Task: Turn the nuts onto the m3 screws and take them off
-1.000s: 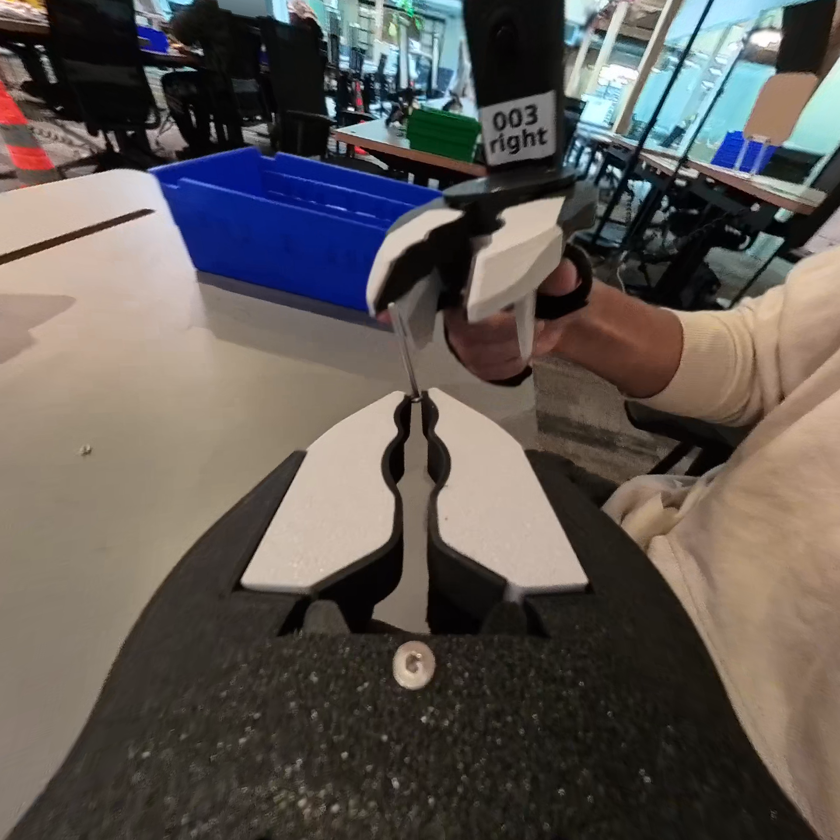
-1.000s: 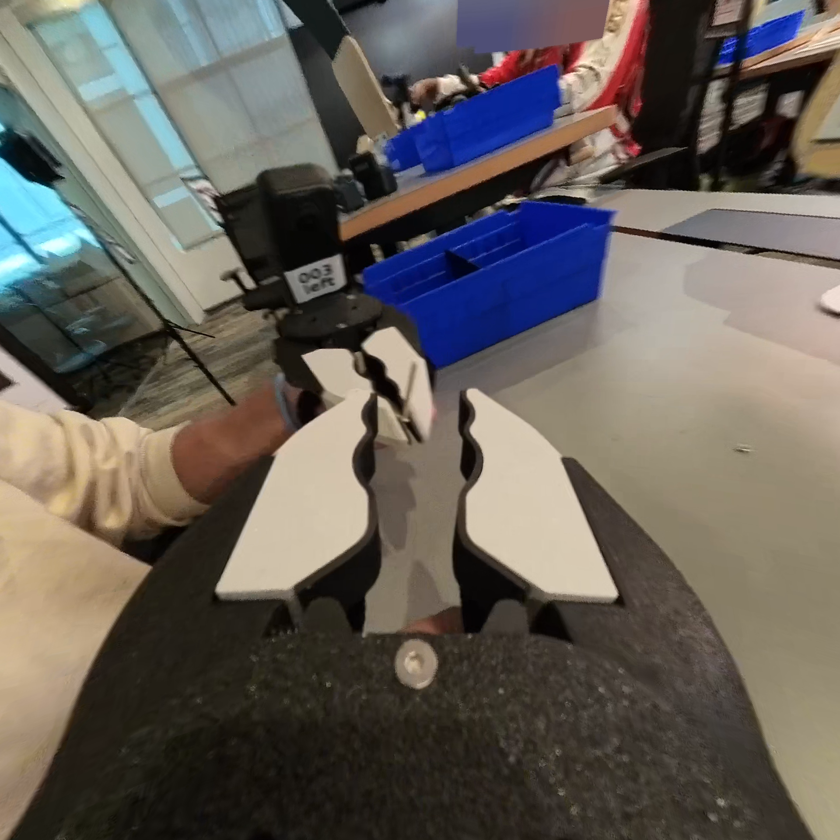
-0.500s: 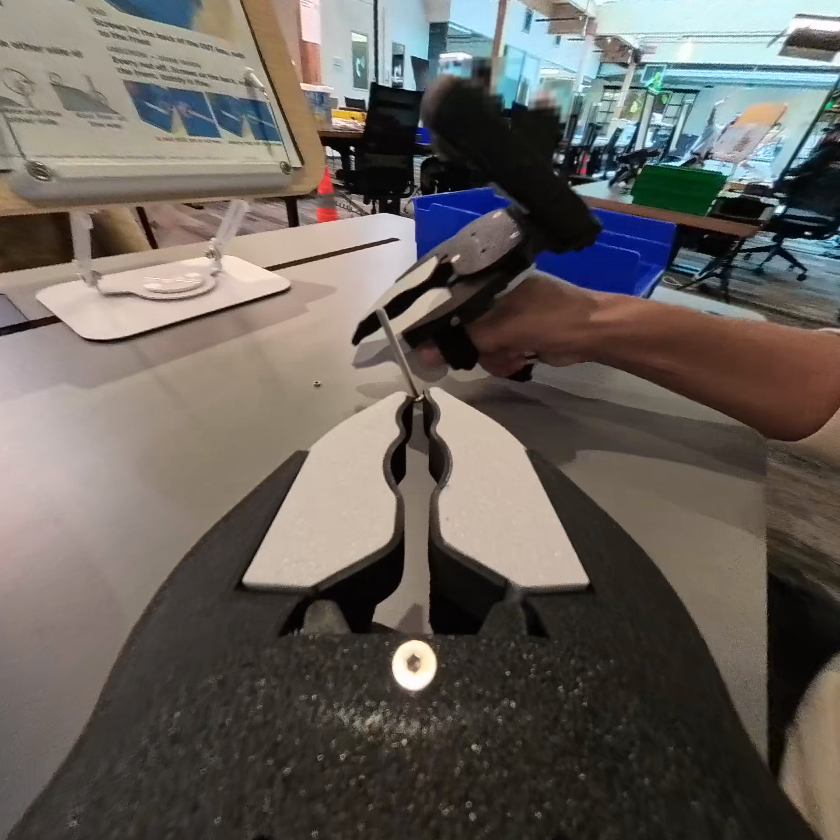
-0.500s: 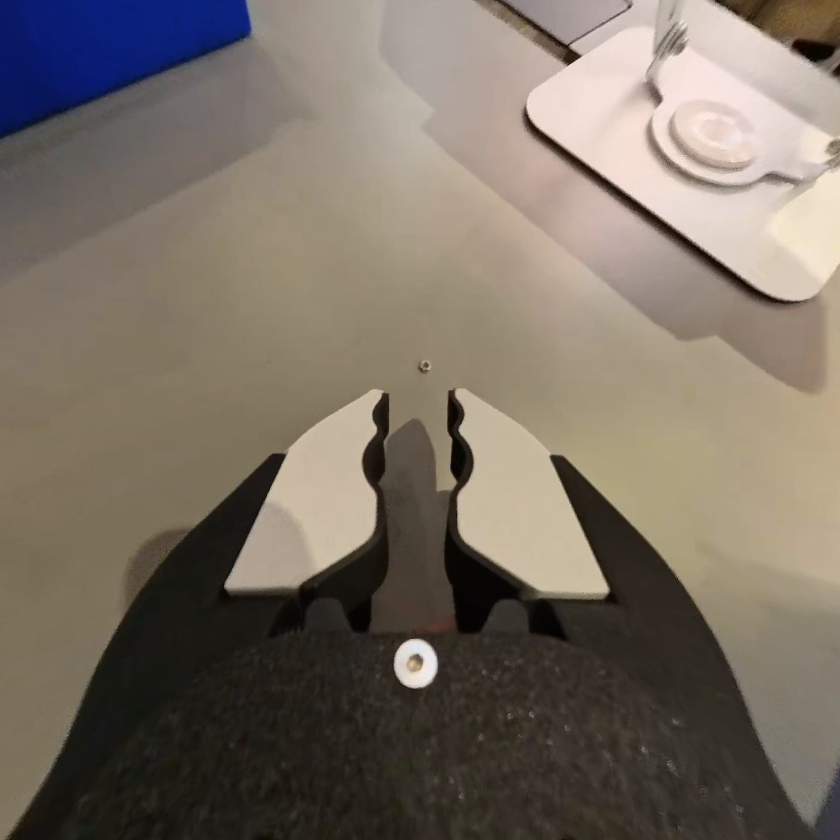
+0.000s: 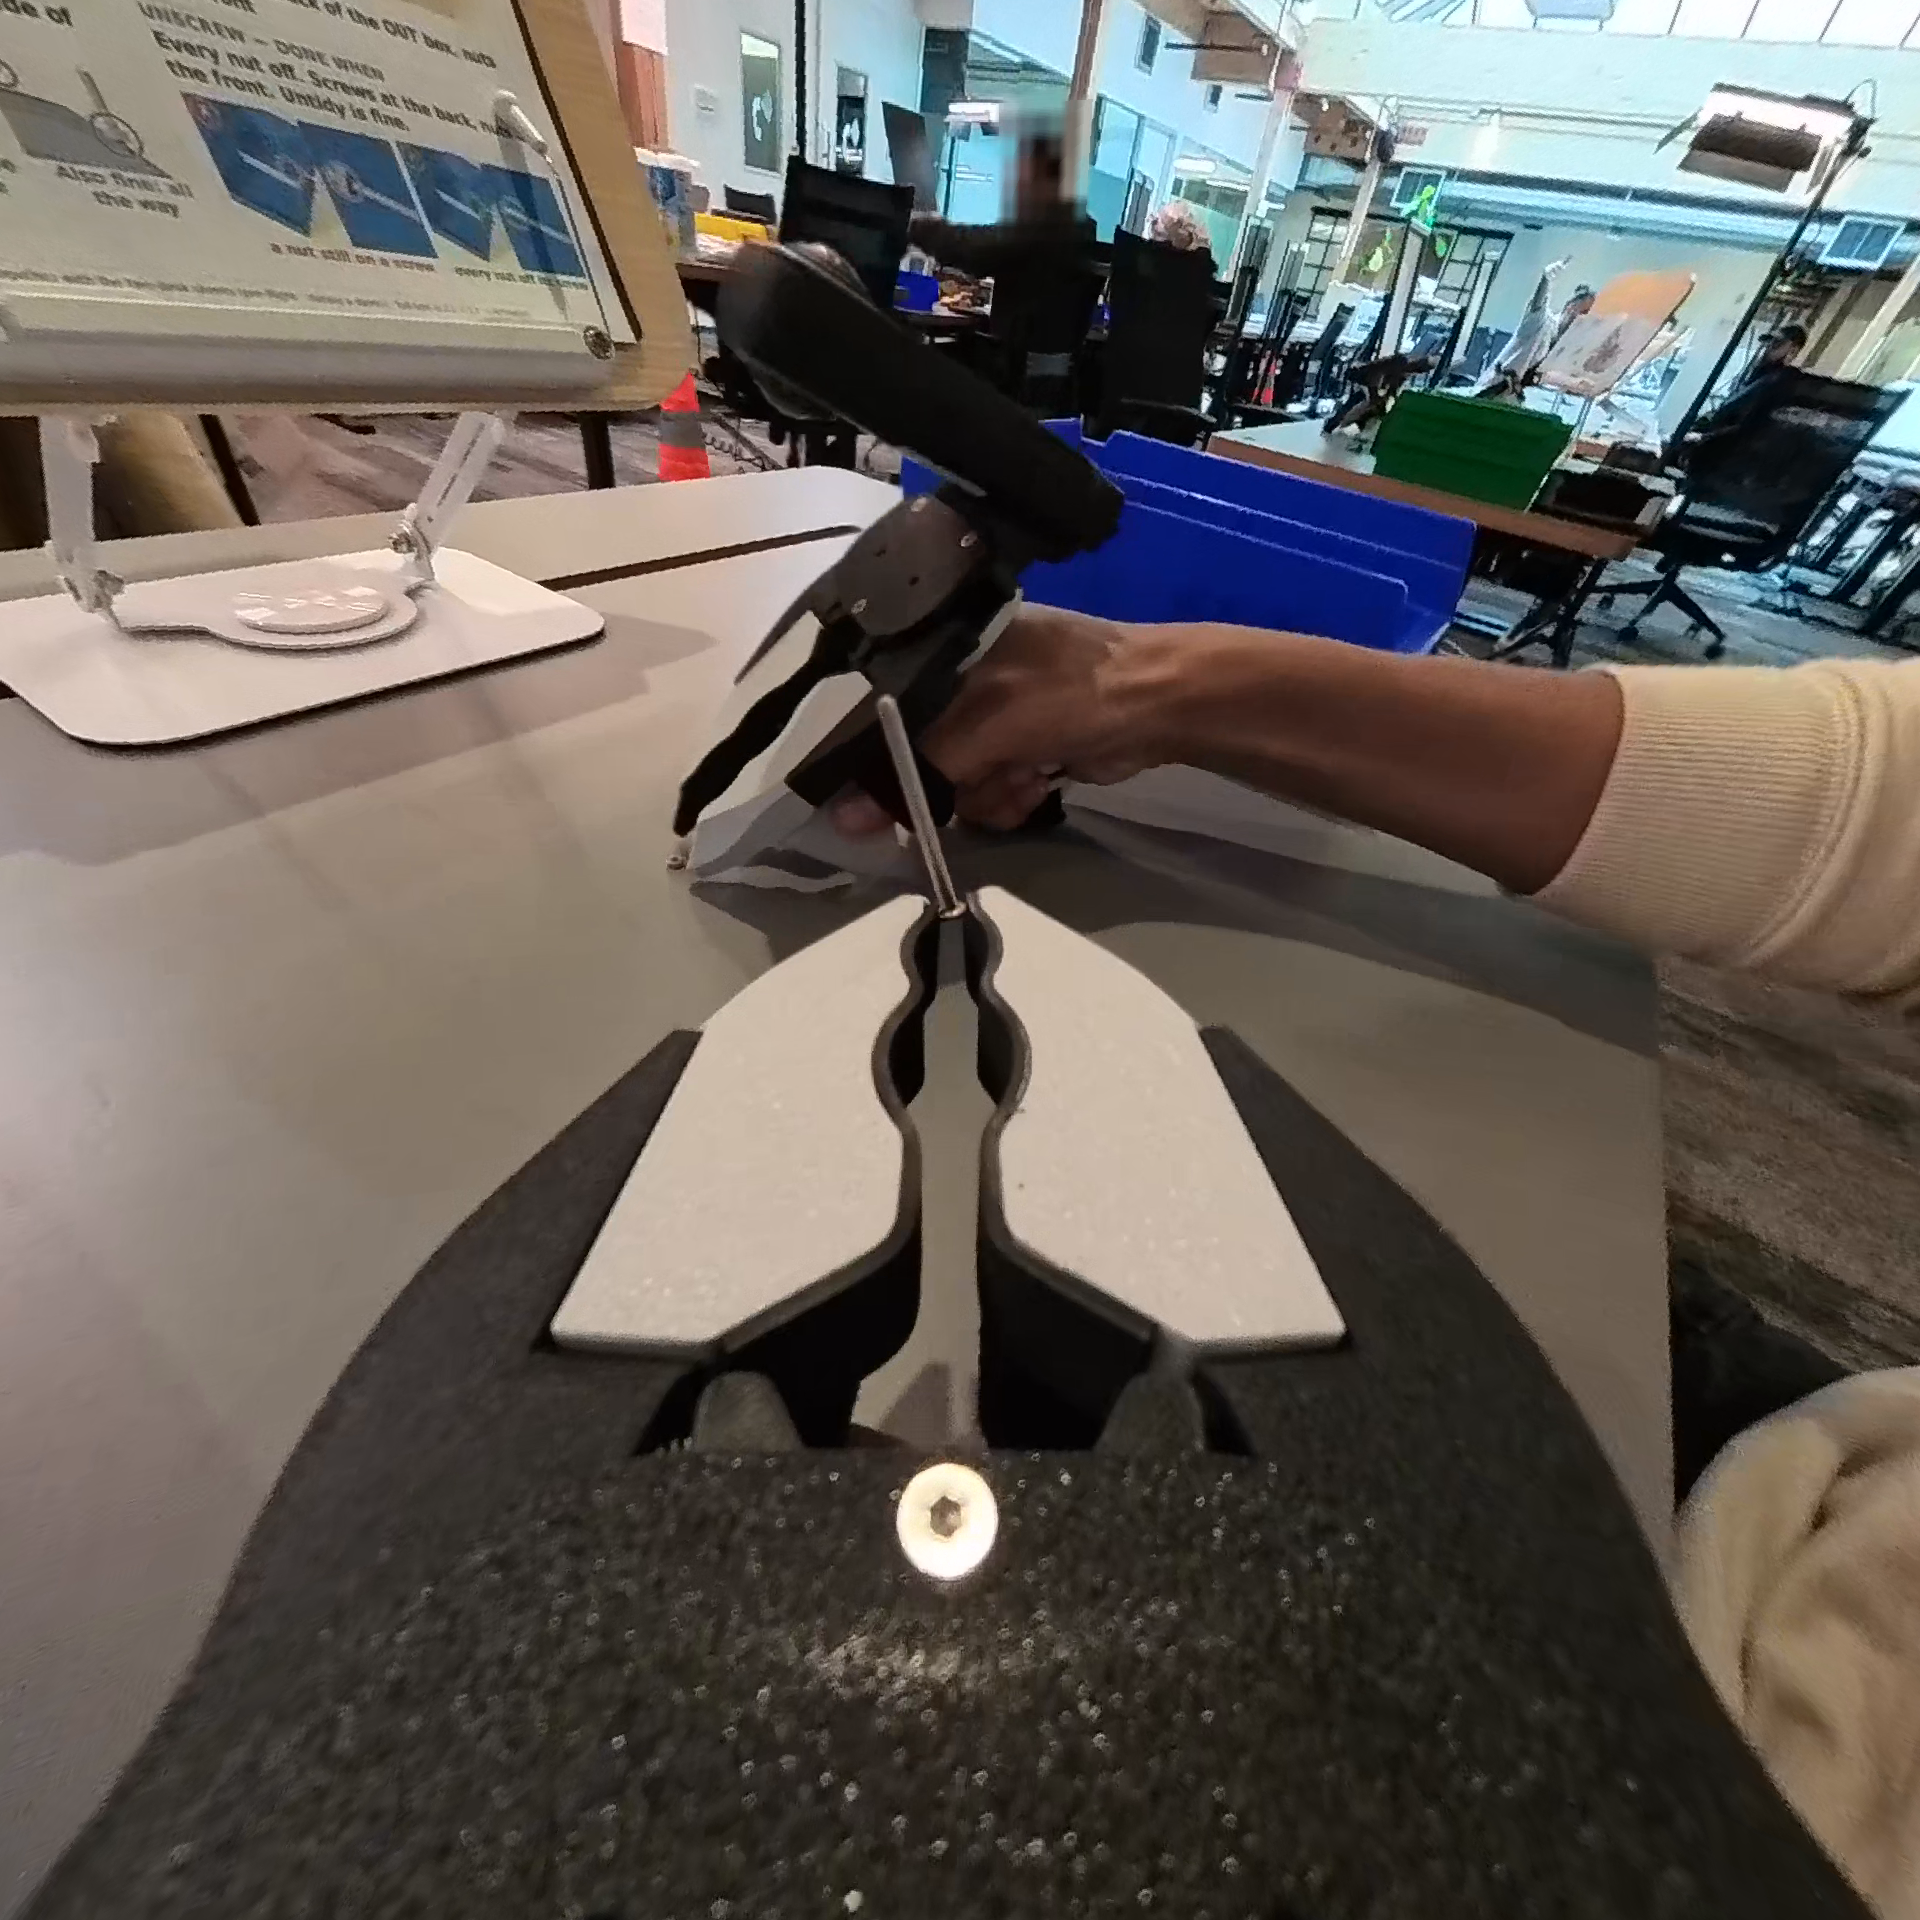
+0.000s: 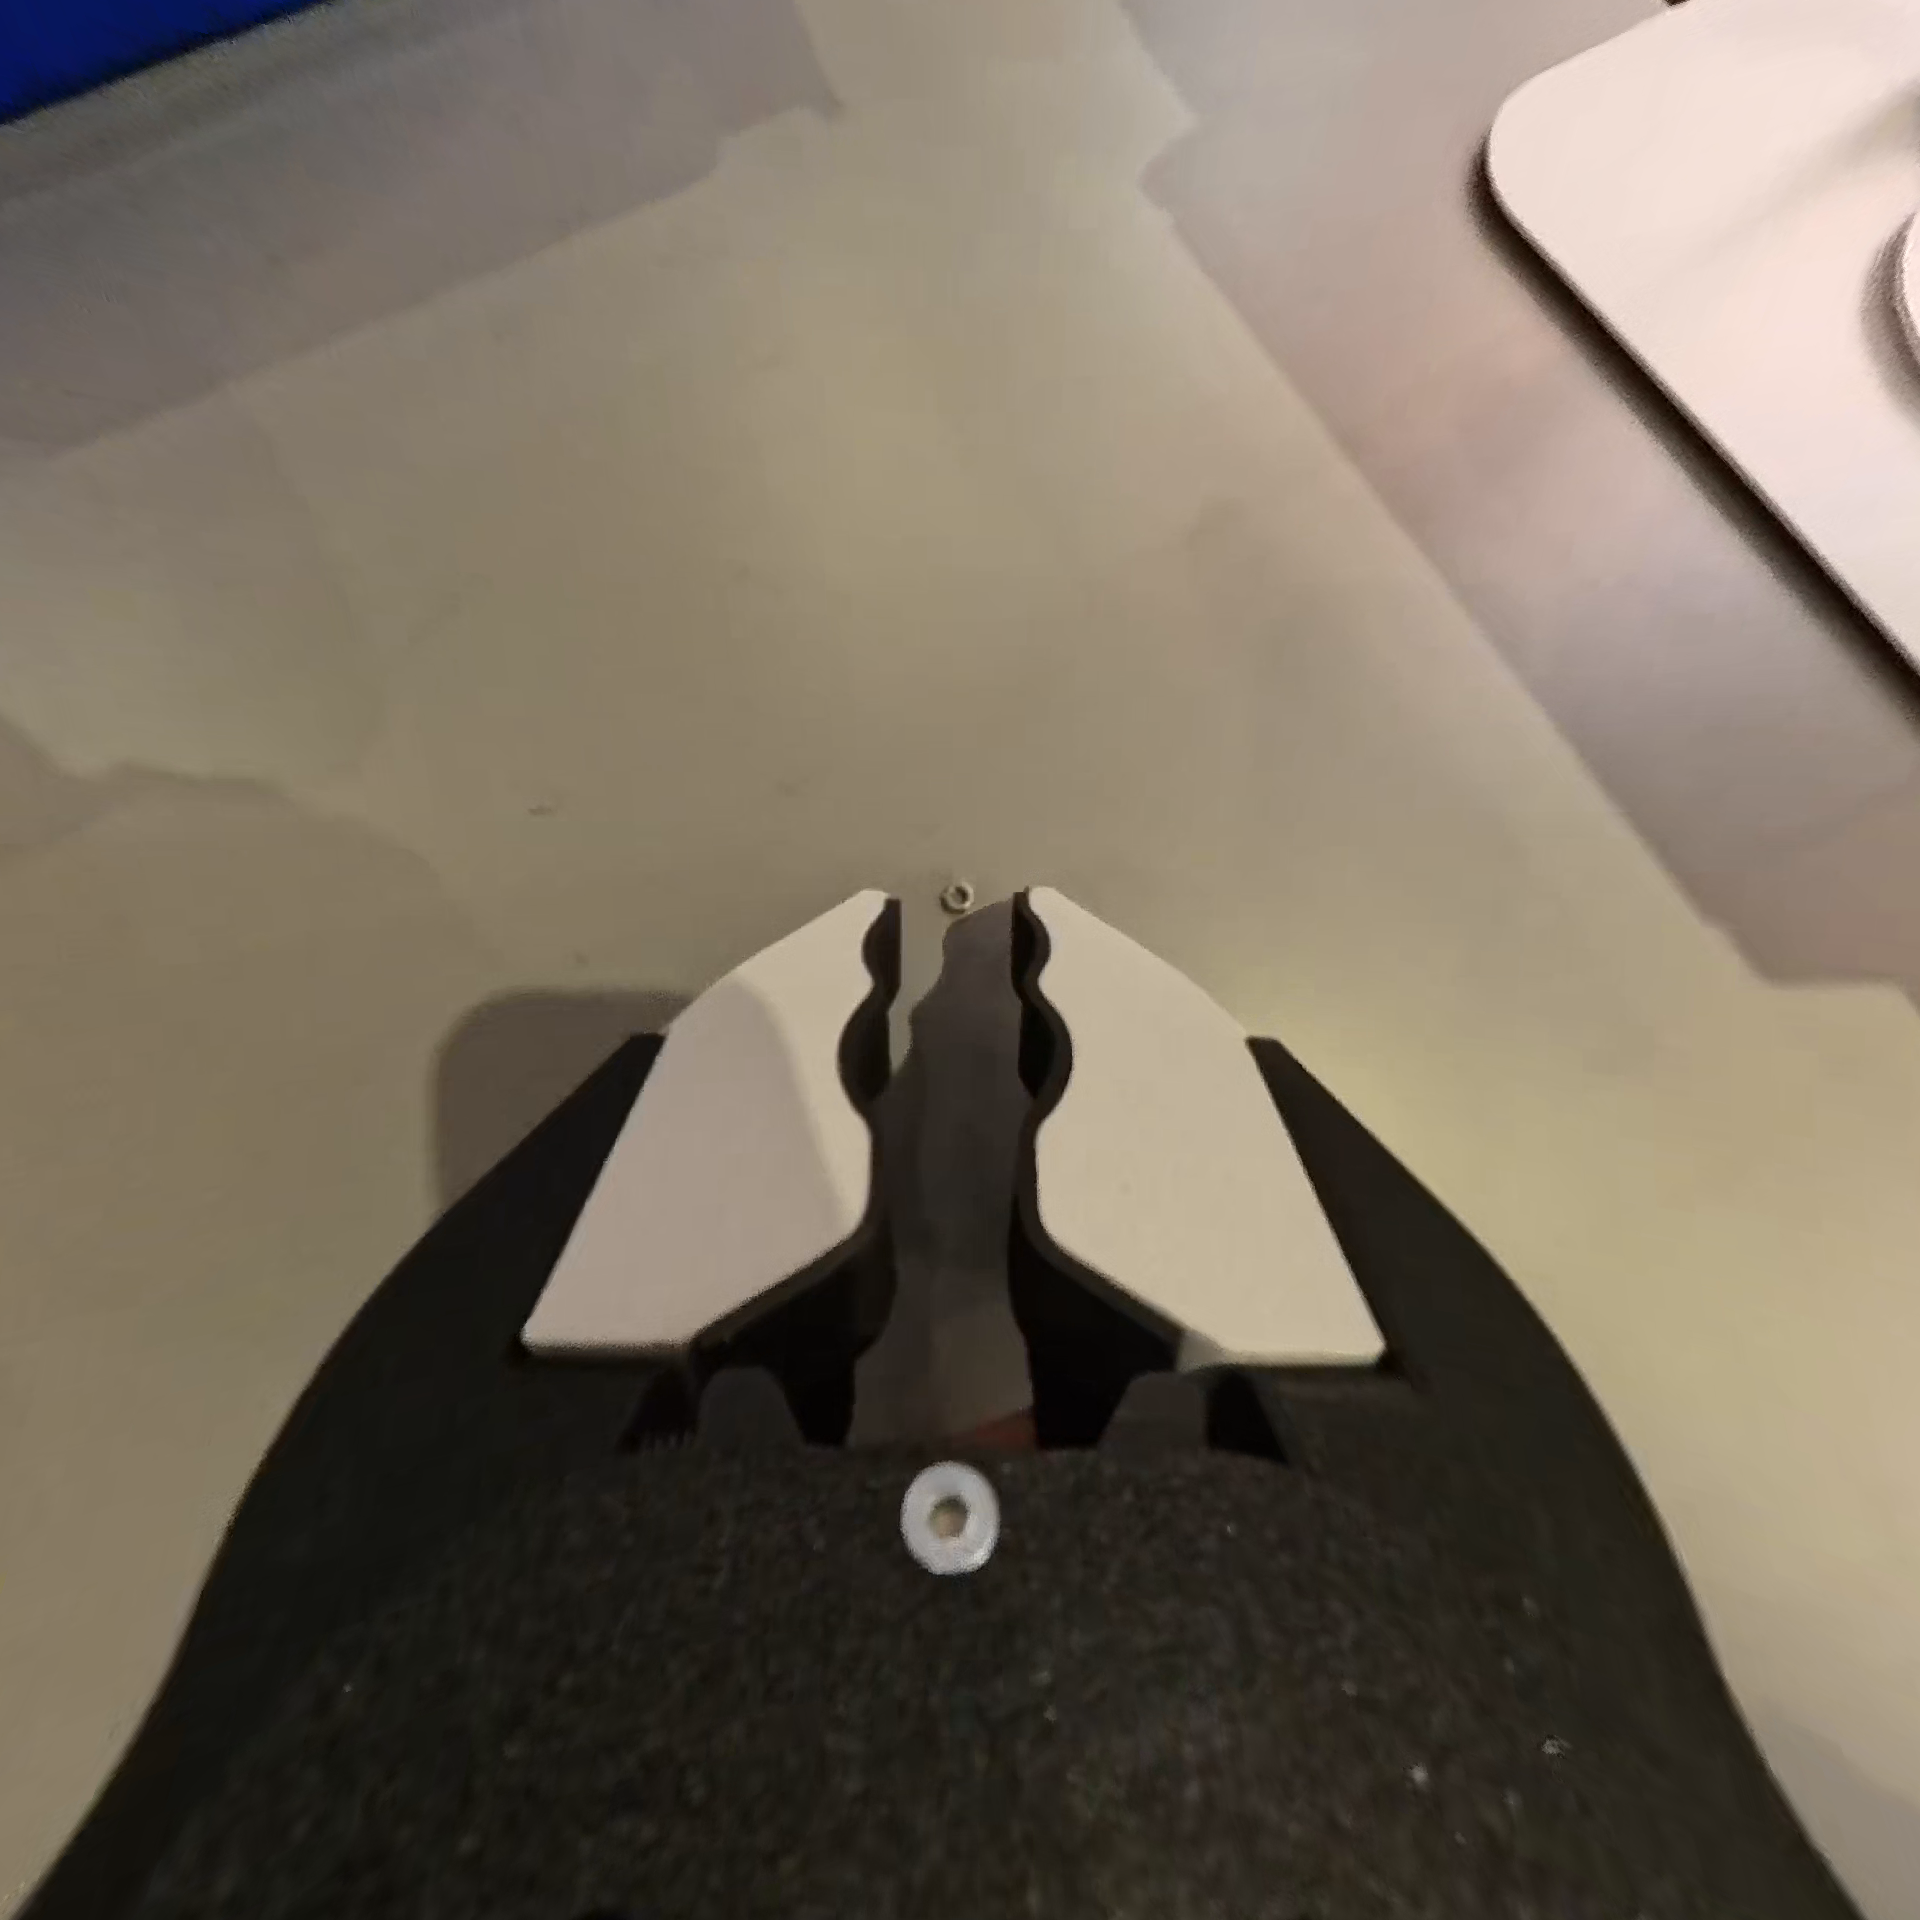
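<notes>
My left gripper (image 5: 950, 912) is shut on the head of a long thin M3 screw (image 5: 912, 800), which stands up and leans slightly left above the grey table (image 5: 312, 987). My right gripper (image 6: 954, 902) is open and points down at the table, with a tiny metal nut (image 6: 953, 894) lying on the surface just beyond and between its fingertips. In the left wrist view the right gripper (image 5: 691, 826) is seen from the side with its tips down at the table, and the nut (image 5: 676, 858) lies right at those tips.
A blue divided bin (image 5: 1247, 566) stands at the table's far side. A white stand base (image 5: 301, 634) carries an instruction sign (image 5: 291, 177) at the far left; its corner shows in the right wrist view (image 6: 1714, 343). A person's hand and cream sleeve (image 5: 1766, 821) reach in from the right. Left tips to right tips: about 20 cm.
The right gripper swung away from the screw and dropped to the table, closing in on the loose nut. The left gripper kept its hold on the screw while its view turned left.
</notes>
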Available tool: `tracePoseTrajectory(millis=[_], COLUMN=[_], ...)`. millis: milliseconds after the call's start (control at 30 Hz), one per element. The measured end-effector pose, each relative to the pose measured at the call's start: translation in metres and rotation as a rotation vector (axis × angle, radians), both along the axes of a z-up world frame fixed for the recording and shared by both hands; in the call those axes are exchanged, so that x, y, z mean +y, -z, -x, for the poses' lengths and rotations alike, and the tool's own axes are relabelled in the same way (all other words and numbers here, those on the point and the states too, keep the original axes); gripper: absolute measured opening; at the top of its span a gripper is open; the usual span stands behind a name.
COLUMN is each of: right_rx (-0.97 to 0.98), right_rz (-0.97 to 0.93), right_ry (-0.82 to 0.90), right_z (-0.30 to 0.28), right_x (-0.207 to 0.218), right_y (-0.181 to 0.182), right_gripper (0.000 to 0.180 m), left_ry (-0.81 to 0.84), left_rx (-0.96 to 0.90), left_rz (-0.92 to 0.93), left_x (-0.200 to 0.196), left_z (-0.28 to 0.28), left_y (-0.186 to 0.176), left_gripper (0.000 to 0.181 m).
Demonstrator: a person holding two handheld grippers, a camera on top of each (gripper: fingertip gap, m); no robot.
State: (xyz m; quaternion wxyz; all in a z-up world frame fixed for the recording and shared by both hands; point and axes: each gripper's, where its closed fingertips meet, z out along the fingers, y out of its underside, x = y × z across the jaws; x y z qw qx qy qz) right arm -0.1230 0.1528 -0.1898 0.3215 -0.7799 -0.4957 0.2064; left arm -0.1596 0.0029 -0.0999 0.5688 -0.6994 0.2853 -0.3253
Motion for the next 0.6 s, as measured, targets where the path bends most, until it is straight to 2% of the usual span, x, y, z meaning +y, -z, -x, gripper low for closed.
tracePoseTrajectory(millis=[300, 600], right_rx=[-0.012, -0.006], right_rz=[0.007, 0.051], right_ry=[-0.165, -0.199], right_z=[0.0063, 0.0048], right_x=[0.0026, 0.0001], right_y=[0.0013, 0.0023], right_gripper=[0.017, 0.012], left_ry=[0.018, 0.027], left_rx=[0.035, 0.047], left_rz=[-0.012, -0.019], left_x=[-0.0032, -0.005], left_z=[-0.0048, -0.0068], left_y=[0.0028, 0.0037], left_gripper=[0.004, 0.004])
